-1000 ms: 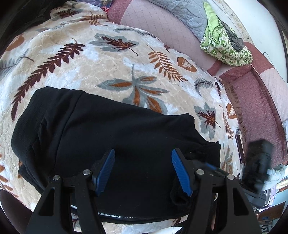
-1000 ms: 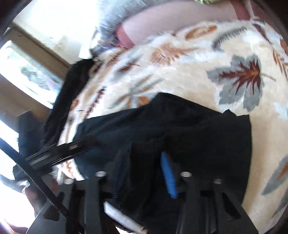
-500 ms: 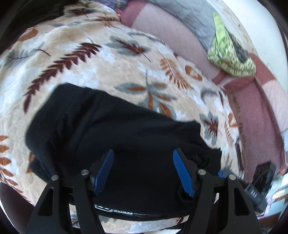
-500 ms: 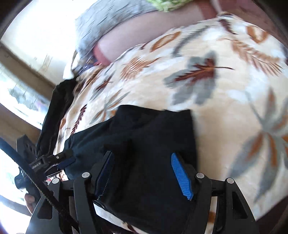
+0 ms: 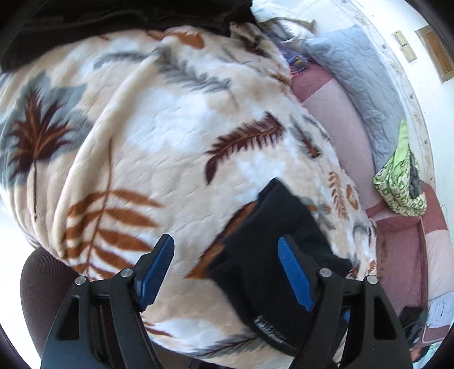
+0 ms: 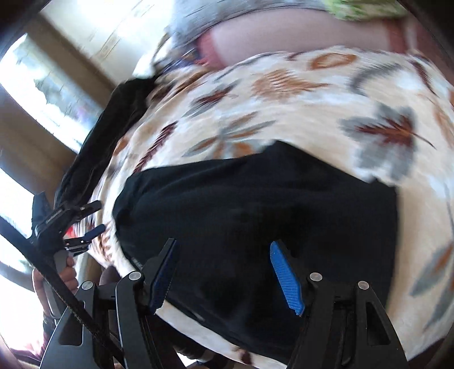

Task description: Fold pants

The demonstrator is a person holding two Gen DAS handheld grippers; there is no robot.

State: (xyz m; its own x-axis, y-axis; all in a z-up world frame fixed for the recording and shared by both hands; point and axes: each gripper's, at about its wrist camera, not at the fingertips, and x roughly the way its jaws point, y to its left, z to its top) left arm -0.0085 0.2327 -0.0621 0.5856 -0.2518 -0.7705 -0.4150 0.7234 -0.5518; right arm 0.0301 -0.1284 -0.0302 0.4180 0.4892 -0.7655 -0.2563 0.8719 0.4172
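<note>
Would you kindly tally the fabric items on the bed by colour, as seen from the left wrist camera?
Black: 2, the folded pants and a dark garment at the far edge.
Leaf-print cream: 1, the blanket.
Grey-blue: 1, the quilt.
Green patterned: 1, the cloth.
Total: 5

Bright daylight floods in from the blown-out window (image 6: 42, 93) (right wrist view); both fisheye views bend at the edges and smear with motion blur.
</note>
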